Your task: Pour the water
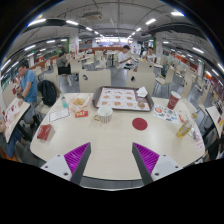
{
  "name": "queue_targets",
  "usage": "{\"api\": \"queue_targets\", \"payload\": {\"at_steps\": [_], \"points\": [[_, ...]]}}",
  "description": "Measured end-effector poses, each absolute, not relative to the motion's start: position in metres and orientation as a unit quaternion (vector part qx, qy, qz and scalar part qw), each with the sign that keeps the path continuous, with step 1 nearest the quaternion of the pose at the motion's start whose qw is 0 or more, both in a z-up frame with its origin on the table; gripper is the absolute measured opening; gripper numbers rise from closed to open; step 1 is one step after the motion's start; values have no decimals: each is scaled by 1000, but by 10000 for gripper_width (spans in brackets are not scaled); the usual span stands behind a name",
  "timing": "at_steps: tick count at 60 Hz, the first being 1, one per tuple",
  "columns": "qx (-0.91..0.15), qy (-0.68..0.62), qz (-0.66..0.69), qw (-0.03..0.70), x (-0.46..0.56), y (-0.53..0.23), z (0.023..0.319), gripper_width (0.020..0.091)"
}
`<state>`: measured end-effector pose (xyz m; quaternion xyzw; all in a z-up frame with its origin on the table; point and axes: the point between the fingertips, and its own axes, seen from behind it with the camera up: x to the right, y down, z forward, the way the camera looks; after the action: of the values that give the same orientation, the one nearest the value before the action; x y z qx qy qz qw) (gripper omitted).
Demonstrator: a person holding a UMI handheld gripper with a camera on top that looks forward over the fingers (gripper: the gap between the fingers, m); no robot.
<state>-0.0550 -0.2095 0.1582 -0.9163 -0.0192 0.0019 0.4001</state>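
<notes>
Red cup (173,100) on round pale table (110,150); gripper (110,158) fingers apart, empty, magenta-padded.

One round pale beige table (110,150). One rectangular tray (121,98) with small food items, too small to count. One flat dark red round disc (139,124). One red cup (174,100) at the table's far right. One yellow bottle (183,127) near the right rim. One small red packet (44,131) at the left. One teal bottle (65,102). One white ribbed paper cup (104,115). One seated person (27,84) at the left. One gripper (110,158), two magenta-padded fingers (75,155), set apart.
</notes>
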Motion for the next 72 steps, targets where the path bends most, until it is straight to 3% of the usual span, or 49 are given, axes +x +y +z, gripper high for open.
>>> {"api": "queue_targets", "payload": {"at_steps": [23, 48, 72], "points": [[-920, 3, -5, 391, 86, -210, 123, 852], [-920, -8, -39, 389, 313, -180, 47, 844], [-888, 18, 12, 460, 363, -69, 25, 833]]}}
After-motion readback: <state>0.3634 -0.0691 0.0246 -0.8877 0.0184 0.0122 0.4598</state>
